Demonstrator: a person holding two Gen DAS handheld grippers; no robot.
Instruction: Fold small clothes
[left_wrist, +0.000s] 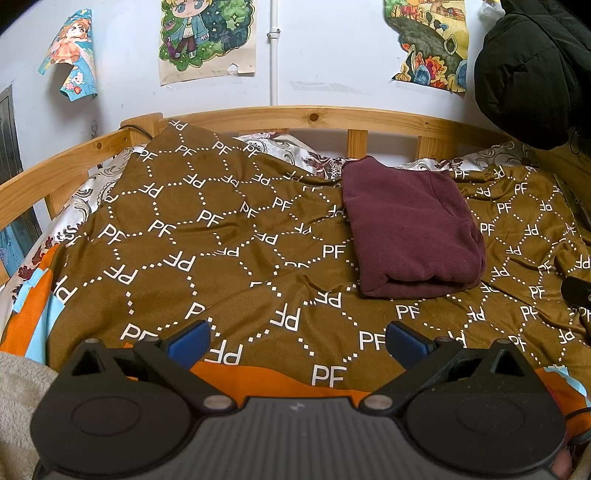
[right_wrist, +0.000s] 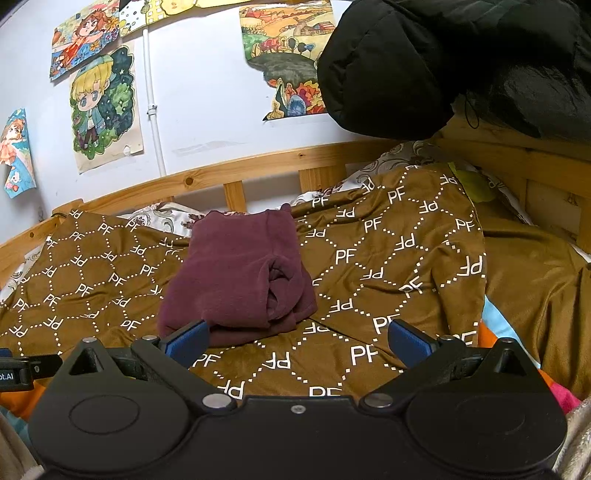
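A maroon garment lies folded into a compact rectangle on the brown "PF" patterned blanket, right of centre in the left wrist view. In the right wrist view the same maroon garment sits just beyond the gripper, slightly left of centre. My left gripper is open, hanging over bare blanket with the garment ahead and to its right. My right gripper is open too, nothing between its blue pads; its left fingertip is close to the garment's near edge.
A wooden bed rail runs along the far side against a white wall with drawings. A black puffy jacket hangs at the upper right. An orange cloth lies at the near edge, and a floral sheet shows at the left.
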